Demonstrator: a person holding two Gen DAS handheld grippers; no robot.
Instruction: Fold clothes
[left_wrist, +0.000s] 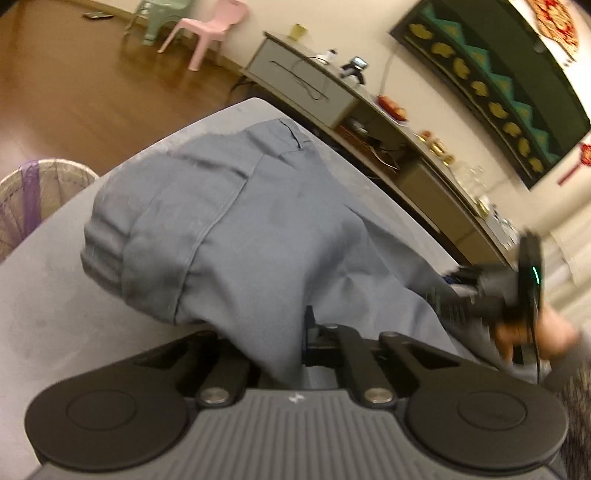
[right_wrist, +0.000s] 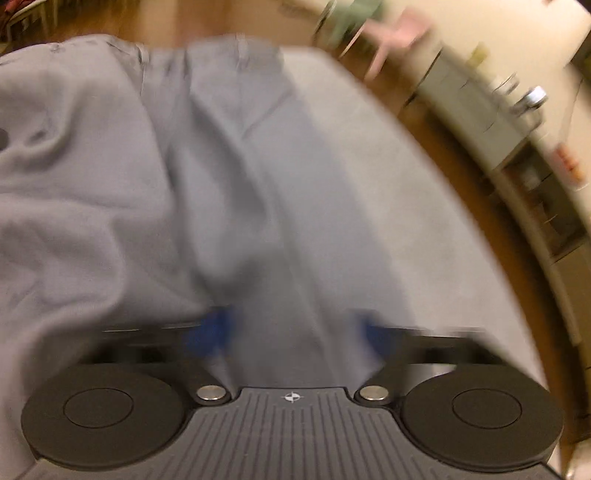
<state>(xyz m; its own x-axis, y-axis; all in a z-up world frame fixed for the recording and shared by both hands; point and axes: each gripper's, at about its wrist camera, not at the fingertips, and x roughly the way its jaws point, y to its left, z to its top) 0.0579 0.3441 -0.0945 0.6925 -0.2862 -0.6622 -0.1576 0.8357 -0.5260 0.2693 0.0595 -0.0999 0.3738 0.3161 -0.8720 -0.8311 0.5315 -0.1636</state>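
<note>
- The left tool (left_wrist: 288, 332) is clamped tight on a fold of the grey-blue trousers (left_wrist: 236, 229); the woven cloth rises in a soft ridge straight up out of its black fingers.
- Ahead of that tool the trousers lie bunched on the surface (left_wrist: 48, 280), a matte pale grey top with a rounded far edge. A stitched seam curves across the cloth, and a flat band with a belt loop shows at the far end.
- To its right, the right tool (left_wrist: 461, 291) shows as a blurred dark shape, with a hand (left_wrist: 546, 332) gripping its handle at the near edge of the trousers.
- In the right wrist view the right tool (right_wrist: 291, 332) stands partly open, its blue-tipped fingers (right_wrist: 207, 332) apart and smeared by motion. A long crease of the trousers (right_wrist: 207, 166) runs between them; whether the pads touch it I cannot tell.
- To the right of this tool lies bare surface (right_wrist: 388, 221), smooth and curved at the rim.
- Far left of the left tool stands a woven basket (left_wrist: 44, 184) with a purple stripe.
- Far ahead, a moulded pink plastic chair (left_wrist: 210, 26) stands on the glossy brown wooden floor (left_wrist: 74, 92).
</note>
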